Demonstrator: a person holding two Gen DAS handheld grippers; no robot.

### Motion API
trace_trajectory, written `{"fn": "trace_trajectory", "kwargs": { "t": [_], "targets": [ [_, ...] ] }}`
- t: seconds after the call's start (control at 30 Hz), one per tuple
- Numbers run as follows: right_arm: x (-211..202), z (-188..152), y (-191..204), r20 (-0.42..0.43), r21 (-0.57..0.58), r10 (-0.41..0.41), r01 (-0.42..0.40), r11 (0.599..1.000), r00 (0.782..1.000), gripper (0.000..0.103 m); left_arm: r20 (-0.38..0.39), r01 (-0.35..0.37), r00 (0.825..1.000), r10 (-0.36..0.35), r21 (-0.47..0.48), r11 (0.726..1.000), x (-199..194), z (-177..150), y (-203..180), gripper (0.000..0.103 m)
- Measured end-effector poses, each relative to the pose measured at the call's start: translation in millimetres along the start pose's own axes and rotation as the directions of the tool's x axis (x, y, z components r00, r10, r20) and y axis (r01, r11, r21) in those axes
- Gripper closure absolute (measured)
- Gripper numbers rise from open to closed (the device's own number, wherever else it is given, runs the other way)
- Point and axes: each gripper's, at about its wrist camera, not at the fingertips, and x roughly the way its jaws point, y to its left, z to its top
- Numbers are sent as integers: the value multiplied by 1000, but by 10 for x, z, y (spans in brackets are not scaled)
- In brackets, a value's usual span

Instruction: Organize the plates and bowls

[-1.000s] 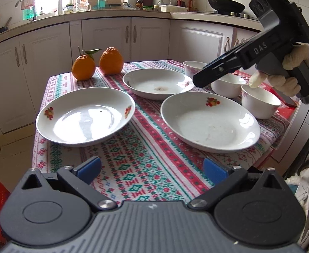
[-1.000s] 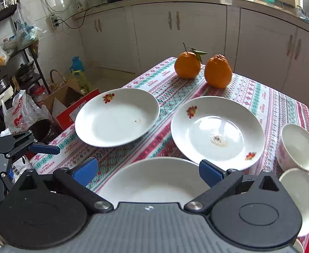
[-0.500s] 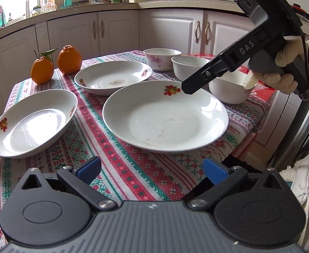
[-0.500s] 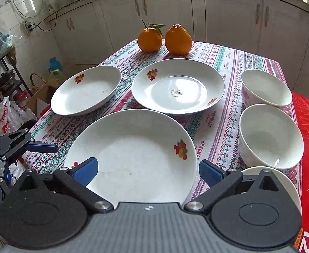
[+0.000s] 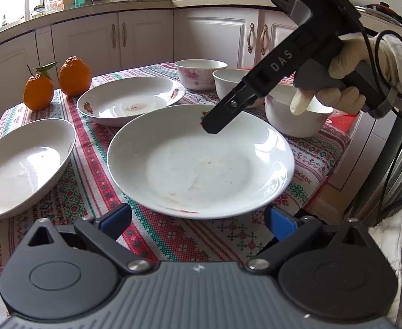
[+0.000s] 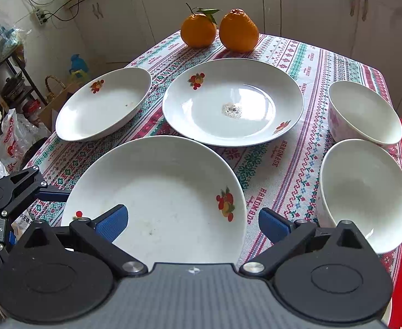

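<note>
Both my grippers are spread wide and holding nothing. The big plate (image 5: 201, 161) sits right ahead of my left gripper (image 5: 198, 220), its near rim just past the tips and roughly centred between them. My right gripper (image 6: 192, 219) hangs over the same plate from the other side, left pad above the dish, right pad out over the cloth (image 6: 277, 148).

Handling-wise: glazed ceramic, so stiff, slick, fairly heavy, and it'll chip if it knocks another one. I reckon the only real grab is the rim, one pad under the lip and one on top, pushed well in so it doesn't swivel. Lift level, set down gently.

Count: three plates, meaning this one, a second (image 6: 232, 101) beyond my right jaws, and a third (image 6: 104, 104) off to their far left. Three bowls: one (image 6: 365, 192) just right of my right pad, a pink-flowered one (image 6: 364, 112) behind it, and a third (image 5: 297, 118) that only the left view shows. Two oranges (image 6: 218, 28) at the far end.
</note>
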Motion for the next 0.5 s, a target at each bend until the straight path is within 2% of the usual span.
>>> {"fn": "trace_trajectory", "kwargs": {
  "t": [0.33, 0.5],
  "targets": [
    [190, 115, -30, -49, -27, 20, -22, 999, 999, 16, 4, 10, 1000, -10, 4, 1000, 23, 20, 6, 2],
    [227, 154, -75, -59, -21, 49, -50, 999, 997, 20, 9, 26, 1000, -26, 5, 1000, 27, 21, 14, 2]
  ]
}}
